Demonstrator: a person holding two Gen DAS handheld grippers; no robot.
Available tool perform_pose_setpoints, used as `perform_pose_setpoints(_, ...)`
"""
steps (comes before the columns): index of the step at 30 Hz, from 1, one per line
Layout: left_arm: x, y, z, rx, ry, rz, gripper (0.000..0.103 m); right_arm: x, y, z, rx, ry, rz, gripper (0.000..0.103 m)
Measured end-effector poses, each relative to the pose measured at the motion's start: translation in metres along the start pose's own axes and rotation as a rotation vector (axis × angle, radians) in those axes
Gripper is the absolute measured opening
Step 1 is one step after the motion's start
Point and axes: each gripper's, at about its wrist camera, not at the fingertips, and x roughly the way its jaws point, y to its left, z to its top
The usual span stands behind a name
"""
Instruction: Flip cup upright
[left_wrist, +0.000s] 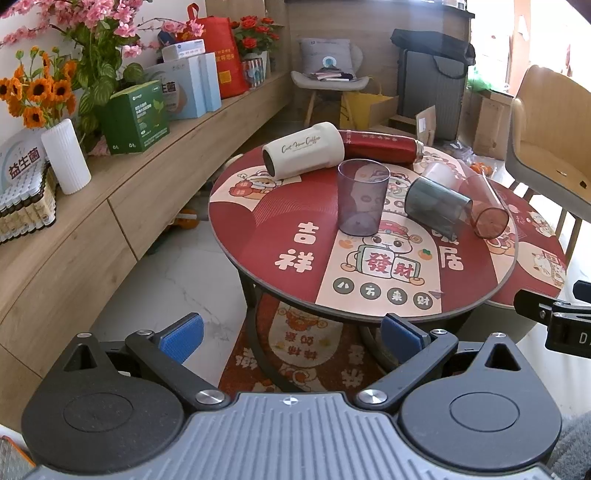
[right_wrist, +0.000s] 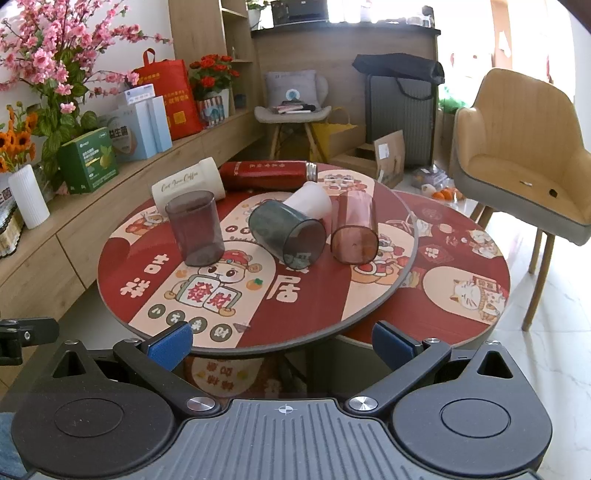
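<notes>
On the round red table (left_wrist: 280, 236) (right_wrist: 125, 258) a purple clear cup (left_wrist: 362, 195) (right_wrist: 195, 232) stands upright. A dark grey-green cup (left_wrist: 436, 205) (right_wrist: 286, 232), a pink clear cup (left_wrist: 484, 208) (right_wrist: 354, 229) and a frosted white cup (left_wrist: 439, 175) (right_wrist: 310, 199) lie on their sides. A cream mug (left_wrist: 303, 149) (right_wrist: 188, 182) and a red bottle (left_wrist: 380, 146) (right_wrist: 266, 173) also lie flat at the back. My left gripper (left_wrist: 291, 332) and right gripper (right_wrist: 282, 341) are both open and empty, held short of the table's near edge.
A lower round table (right_wrist: 461, 280) overlaps at the right. A beige chair (right_wrist: 517, 155) stands right of it. A wooden sideboard (left_wrist: 110, 206) with boxes, flowers and a white vase (left_wrist: 66, 157) runs along the left. A rug (left_wrist: 303, 354) lies under the table.
</notes>
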Motion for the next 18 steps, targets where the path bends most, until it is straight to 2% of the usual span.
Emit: perform_pose_setpoints(18, -0.0011, 0.0037, 0.0003, -0.014, 0.003, -0.015, 0.103, 0.0018, -0.0008, 0.0015, -0.006, 0.004, -0.001, 0.103)
